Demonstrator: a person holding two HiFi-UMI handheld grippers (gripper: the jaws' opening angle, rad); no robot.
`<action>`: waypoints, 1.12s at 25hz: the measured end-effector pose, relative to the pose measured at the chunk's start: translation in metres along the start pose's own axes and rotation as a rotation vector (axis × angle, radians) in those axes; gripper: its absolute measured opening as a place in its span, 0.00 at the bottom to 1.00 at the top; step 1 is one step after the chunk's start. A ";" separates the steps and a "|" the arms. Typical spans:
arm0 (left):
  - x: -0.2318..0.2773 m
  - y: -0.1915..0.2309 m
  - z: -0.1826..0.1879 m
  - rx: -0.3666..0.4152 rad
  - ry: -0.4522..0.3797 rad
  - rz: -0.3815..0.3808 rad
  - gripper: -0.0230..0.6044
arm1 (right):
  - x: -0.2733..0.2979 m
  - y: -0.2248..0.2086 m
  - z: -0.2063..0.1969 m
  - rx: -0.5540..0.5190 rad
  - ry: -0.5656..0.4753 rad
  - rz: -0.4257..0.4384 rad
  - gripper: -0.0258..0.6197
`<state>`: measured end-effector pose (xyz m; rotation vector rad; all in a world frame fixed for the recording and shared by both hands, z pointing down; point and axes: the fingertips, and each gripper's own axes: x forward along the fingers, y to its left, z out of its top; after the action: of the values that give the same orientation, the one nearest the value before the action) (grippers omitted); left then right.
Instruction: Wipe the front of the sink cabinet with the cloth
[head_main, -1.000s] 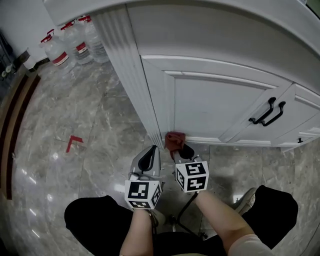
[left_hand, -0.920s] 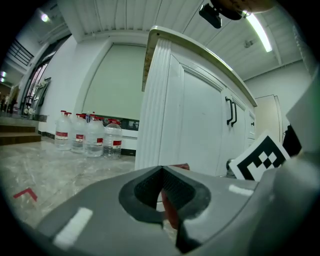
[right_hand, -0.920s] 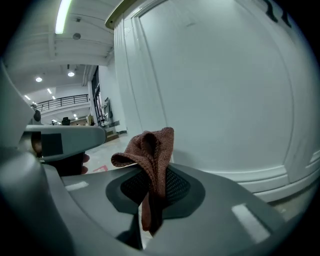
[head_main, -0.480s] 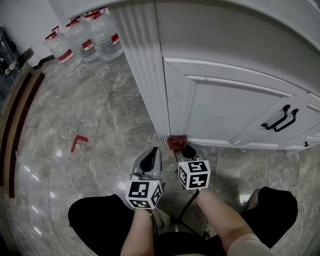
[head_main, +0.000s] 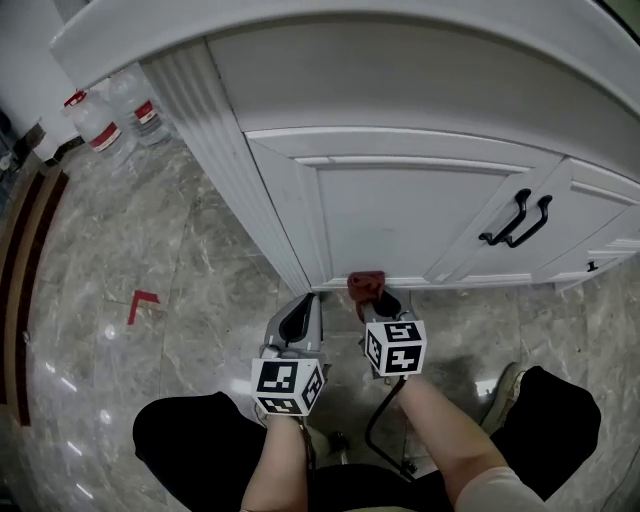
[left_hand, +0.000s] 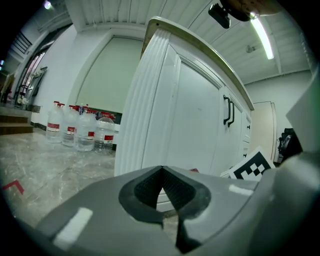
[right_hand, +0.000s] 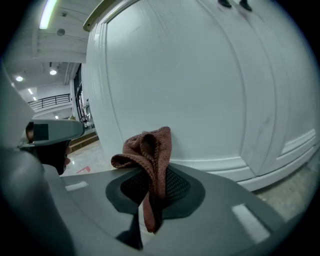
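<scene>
The right hand-held gripper (head_main: 379, 300) has its jaws closed on the reddish-brown cloth (right_hand: 150, 150). One end of the cloth hangs down between the jaws. The bunched part stands up just beyond the jaw tips, in front of the white sink cabinet (head_main: 400, 200). In the head view the cloth (head_main: 365, 283) is at the lower edge of the cabinet door, directly ahead of this gripper. I cannot tell if it really touches the door.

The left hand-held gripper (head_main: 300, 318) is just beside the right one, on its left, and a little further back from the cabinet. Its jaws (left_hand: 165, 192) are together and there is nothing between them. It points to the fluted corner post of the cabinet.

Two black handles (head_main: 515, 220) are on the doors, ahead and to the right of the right gripper. Water bottles (left_hand: 75, 130) stand on the grey marble floor (head_main: 150, 250), well away, ahead and to the left of the left gripper. A red corner mark (head_main: 140, 303) is on the floor to the left of it.
</scene>
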<state>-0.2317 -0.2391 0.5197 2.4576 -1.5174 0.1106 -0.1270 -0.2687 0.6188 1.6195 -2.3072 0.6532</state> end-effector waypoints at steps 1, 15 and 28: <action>0.003 -0.006 0.001 -0.005 -0.002 -0.009 0.04 | -0.005 -0.009 0.001 0.002 -0.001 -0.016 0.17; 0.032 -0.084 -0.010 0.045 0.028 -0.102 0.04 | -0.061 -0.120 0.003 0.030 -0.016 -0.203 0.17; 0.035 -0.131 0.013 0.130 0.012 -0.151 0.04 | -0.107 -0.111 0.030 -0.009 -0.095 -0.145 0.16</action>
<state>-0.1001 -0.2172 0.4913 2.6584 -1.3540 0.2018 0.0163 -0.2265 0.5696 1.8305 -2.2256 0.5432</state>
